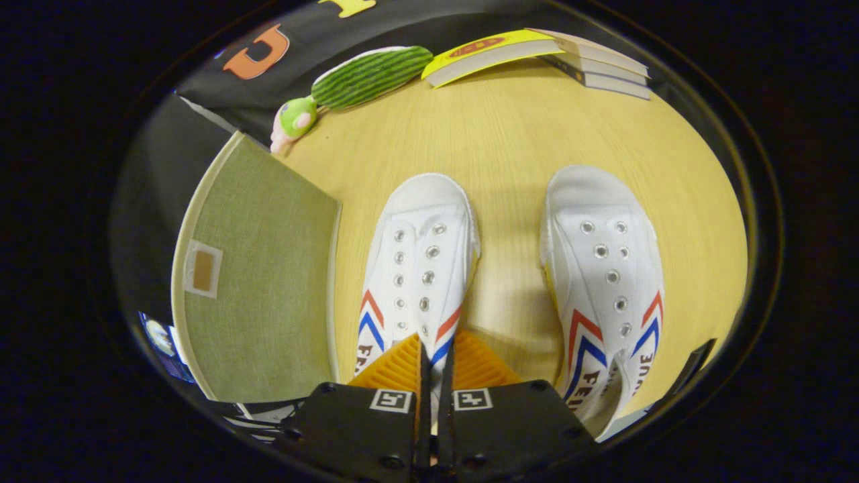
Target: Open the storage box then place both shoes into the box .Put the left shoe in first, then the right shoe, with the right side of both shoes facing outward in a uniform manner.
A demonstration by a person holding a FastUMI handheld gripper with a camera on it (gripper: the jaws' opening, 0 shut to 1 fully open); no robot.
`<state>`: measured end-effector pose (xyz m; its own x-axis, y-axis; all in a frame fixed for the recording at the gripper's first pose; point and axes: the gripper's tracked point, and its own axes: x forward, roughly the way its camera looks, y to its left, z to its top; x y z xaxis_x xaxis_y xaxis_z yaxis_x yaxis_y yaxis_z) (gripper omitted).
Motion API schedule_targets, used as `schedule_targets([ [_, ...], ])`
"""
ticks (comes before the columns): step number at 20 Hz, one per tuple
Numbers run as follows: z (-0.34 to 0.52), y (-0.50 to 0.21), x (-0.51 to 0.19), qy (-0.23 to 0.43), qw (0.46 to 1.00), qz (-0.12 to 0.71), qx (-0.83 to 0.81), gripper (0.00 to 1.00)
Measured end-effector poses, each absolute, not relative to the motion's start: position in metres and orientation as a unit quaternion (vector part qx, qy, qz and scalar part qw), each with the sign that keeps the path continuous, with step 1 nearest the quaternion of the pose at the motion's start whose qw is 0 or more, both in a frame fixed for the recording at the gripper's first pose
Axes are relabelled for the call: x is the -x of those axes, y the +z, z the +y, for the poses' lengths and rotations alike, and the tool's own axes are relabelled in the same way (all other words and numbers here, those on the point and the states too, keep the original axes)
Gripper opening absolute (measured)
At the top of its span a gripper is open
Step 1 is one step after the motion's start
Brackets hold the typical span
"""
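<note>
Looking straight down on a wooden table (510, 134). Gripper (436, 349) low over the heel end of the left shoe (419, 261), orange fingers (396, 365) nearly together, only a thin slit between; some white of the shoe in that slit, but cannot tell whether pinched or just behind. Toe pointing far, laceless, red and blue chevrons on both flanks. Right shoe (604, 268) lying parallel, well apart to the right, also toe far. Box (262, 282) just left of the left shoe, grey-green fabric lid down, small tan patch on top. Far left: green striped plush (362, 77). Far right: stack of books (537, 57), yellow cover uppermost.
</note>
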<state>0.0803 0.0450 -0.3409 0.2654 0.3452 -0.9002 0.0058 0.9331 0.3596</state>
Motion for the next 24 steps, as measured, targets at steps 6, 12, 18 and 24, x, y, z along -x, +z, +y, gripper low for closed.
schedule_targets([
  [6,0.055,-0.313,-0.081,0.103,0.776,0.58,-0.223,0.06],
  [12,0.054,-0.215,-0.074,0.088,0.818,0.526,-0.215,0.06],
  [18,0.105,-0.094,-0.048,0.14,0.834,0.488,-0.214,0.06],
  [24,0.192,-0.073,-0.047,0.194,0.825,0.492,-0.198,0.06],
])
